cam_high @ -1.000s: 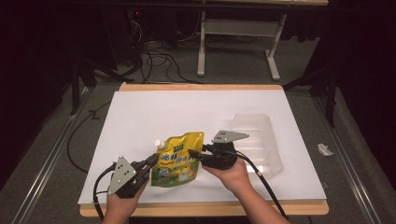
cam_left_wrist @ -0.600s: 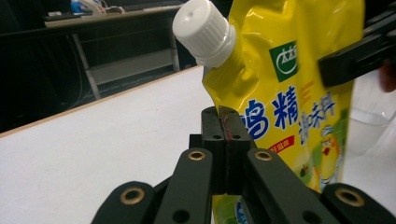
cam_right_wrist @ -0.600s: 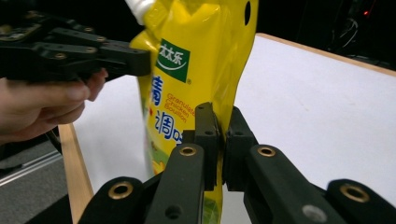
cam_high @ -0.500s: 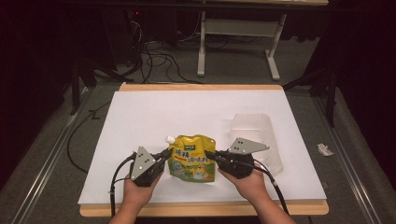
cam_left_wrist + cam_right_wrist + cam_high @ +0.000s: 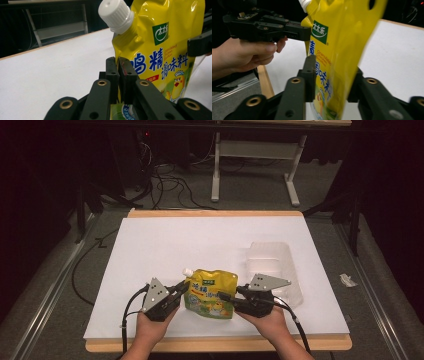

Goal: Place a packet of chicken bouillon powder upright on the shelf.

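Note:
A yellow spouted pouch (image 5: 210,292) with a white cap (image 5: 116,15) stands upright near the front of the white board (image 5: 175,240). My left gripper (image 5: 181,287) is shut on the pouch's left edge, and in the left gripper view its jaws (image 5: 119,65) pinch that seam; they have just been easing open slightly. My right gripper (image 5: 225,296) is at the pouch's right side. Its jaws (image 5: 333,72) have just been opening and stand apart with the pouch (image 5: 337,50) between them, the far jaw hidden behind it.
A clear plastic tray (image 5: 272,265) lies on the board right of the pouch, just beyond the right gripper. The board's wooden front edge (image 5: 215,345) runs under both hands. Cables and a table frame sit on the dark floor behind.
The pouch has shifted right and come upright between both grippers. The right gripper has moved from the pouch's top to its right side, and its jaws have spread.

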### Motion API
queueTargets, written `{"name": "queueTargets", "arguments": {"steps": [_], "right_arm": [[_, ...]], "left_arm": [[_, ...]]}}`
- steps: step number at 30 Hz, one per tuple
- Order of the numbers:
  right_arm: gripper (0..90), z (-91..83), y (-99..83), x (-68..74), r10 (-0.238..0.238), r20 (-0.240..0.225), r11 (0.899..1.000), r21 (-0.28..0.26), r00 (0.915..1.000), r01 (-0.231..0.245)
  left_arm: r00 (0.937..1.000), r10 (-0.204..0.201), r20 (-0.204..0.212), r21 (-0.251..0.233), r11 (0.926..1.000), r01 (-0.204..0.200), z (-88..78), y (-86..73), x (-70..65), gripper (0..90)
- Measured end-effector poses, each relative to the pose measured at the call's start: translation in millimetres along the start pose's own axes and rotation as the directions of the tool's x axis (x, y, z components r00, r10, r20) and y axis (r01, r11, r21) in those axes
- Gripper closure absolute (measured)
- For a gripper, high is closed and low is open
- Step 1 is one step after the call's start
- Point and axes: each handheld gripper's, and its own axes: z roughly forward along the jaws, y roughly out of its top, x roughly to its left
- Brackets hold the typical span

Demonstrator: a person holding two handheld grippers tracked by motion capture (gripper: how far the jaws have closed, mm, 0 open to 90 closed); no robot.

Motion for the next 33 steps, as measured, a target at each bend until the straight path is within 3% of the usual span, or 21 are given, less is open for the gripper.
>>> {"name": "queueTargets", "arguments": {"steps": [7, 13, 22, 26, 27, 33], "right_arm": [[69.0, 18.8, -0.5, 5.5, -0.046, -0.026, 0.996, 0.069, 0.9986, 0.048], [74.1, 27.6, -4.0, 5.2, -0.051, -0.017, 0.994, 0.097, 0.9986, 0.052], [89.7, 30.3, -4.5, 8.3, -0.06, -0.038, 0.995, 0.072, 0.9975, 0.062], [90.0, 29.5, -3.0, 8.5, -0.068, -0.033, 0.996, 0.055, 0.9971, 0.07], [90.0, 26.2, -0.6, 5.9, -0.049, -0.043, 0.998, 0.036, 0.9979, 0.05], [90.0, 17.3, 7.2, 3.4, -0.063, -0.03, 0.998, 0.013, 0.9975, 0.064]], "left_arm": [[1.0, -0.003, -0.001, 0.023, 0.9997, 0.003, -0.2, -1.3, 1.2, 77.9], [0.9999, -0.004, -0.014, 0.053, 0.9986, 0.004, -0.3, -4.7, 3.5, 65.3], [0.9994, -0.031, -0.016, 0.059, 0.9978, 0.032, -13.0, -11.6, 18.6, 53.5], [0.9992, -0.037, -0.017, 0.04, 0.9985, 0.037, -16.2, -11.3, 20.5, 51.2], [0.9991, -0.038, -0.021, 0.039, 0.9985, 0.039, -17.1, -11.6, 21.4, 50.5], [0.9978, -0.05, -0.044, 0.061, 0.9968, 0.052, -19.2, -15.0, 27.4, 47.9]]}}
